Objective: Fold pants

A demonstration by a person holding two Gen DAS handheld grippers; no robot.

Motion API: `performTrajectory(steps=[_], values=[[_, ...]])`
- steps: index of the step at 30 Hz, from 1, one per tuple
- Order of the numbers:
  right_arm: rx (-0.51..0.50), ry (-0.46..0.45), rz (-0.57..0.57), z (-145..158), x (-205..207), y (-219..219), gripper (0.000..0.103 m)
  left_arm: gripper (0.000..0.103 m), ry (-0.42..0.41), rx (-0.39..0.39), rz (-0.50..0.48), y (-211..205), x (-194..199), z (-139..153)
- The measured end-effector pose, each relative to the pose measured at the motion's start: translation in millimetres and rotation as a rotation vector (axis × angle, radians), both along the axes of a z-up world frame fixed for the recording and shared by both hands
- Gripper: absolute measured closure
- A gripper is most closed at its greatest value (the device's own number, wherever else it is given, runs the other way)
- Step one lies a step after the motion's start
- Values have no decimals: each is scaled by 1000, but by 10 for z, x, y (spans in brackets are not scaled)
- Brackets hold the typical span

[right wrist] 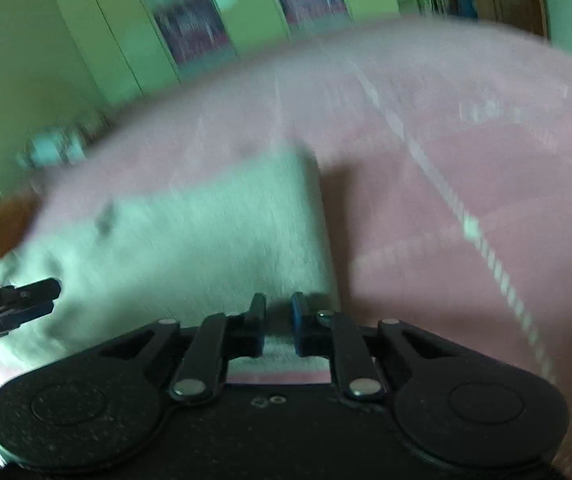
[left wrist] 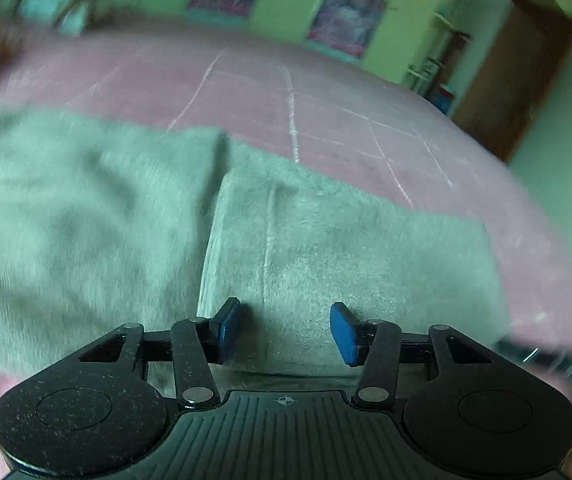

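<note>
Left wrist view: pale green pants (left wrist: 326, 248) lie partly folded on the pink bedspread (left wrist: 326, 92), both grippers low over their near edge.

Above the pants' near edge, the left gripper (left wrist: 286, 330) stands partly open with cloth below its blue pads but nothing pinched. In the right wrist view, the right gripper (right wrist: 278, 322) sits at the pants' near right corner, jaws drawn close with a narrow gap showing; whether cloth is pinched there cannot be told through the blur. The left gripper's tip shows over the pants' left side. To fold well, each gripper should probably bite the hem's full thickness at matching points, lift evenly, and carry the edge across the pants so the layers land square, without dragging the bedspread.
</note>
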State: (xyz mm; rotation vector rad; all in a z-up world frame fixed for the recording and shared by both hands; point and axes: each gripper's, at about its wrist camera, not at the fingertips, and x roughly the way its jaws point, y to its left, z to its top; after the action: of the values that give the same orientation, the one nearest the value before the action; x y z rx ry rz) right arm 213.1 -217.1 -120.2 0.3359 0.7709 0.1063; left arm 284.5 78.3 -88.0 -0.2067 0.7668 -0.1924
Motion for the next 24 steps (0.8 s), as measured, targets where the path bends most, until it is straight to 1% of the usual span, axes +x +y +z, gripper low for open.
performTrajectory(steps=[1,2,3,4,6,8,9,11,12,13,14,15,17,18,19,20,21,24], values=[[16,-14,0,58,-3,-29,98,53,-9,11,-1,-10,1,45],[30,-45,3,129,-15,-58,95,53,-29,0,14,20,18,106],[25,-93,5,215,-11,-83,95,53,-57,-13,24,47,62,173],[15,-122,3,276,34,-101,93,53,-76,-15,22,47,149,228],[24,-129,0,326,222,-152,93,53,-83,-3,18,16,372,268],[18,-137,-11,351,456,-161,93,53,-77,-2,12,-39,595,226],[11,-148,-16,352,570,-161,93,53,-60,9,15,-94,729,178],[3,-142,-23,294,784,-157,90,52,-18,30,15,-168,791,42],[-5,-126,-28,212,822,-128,89,50,-10,44,5,-187,804,-27],[-16,-90,-29,109,910,-122,89,47,-32,64,-9,-216,771,-59],[-30,-27,-27,-22,986,-109,90,46,-45,85,-22,-248,765,-59],[-27,-6,-20,-106,1011,-114,90,46,-44,97,-28,-271,748,-19],[-31,-26,-9,-62,958,-130,90,46,-58,92,-16,-223,624,121],[-18,-47,-16,5,894,-166,90,44,-84,84,2,-152,490,183],[8,-84,-32,81,788,-226,88,39,-108,76,20,-36,357,205],[26,-109,-43,145,672,-283,84,36,-130,71,47,89,206,250],[34,-118,-41,162,616,-322,83,31,-146,62,75,242,44,277],[54,-127,-21,192,317,-403,83,31,-160,45,170,758,-430,295]])
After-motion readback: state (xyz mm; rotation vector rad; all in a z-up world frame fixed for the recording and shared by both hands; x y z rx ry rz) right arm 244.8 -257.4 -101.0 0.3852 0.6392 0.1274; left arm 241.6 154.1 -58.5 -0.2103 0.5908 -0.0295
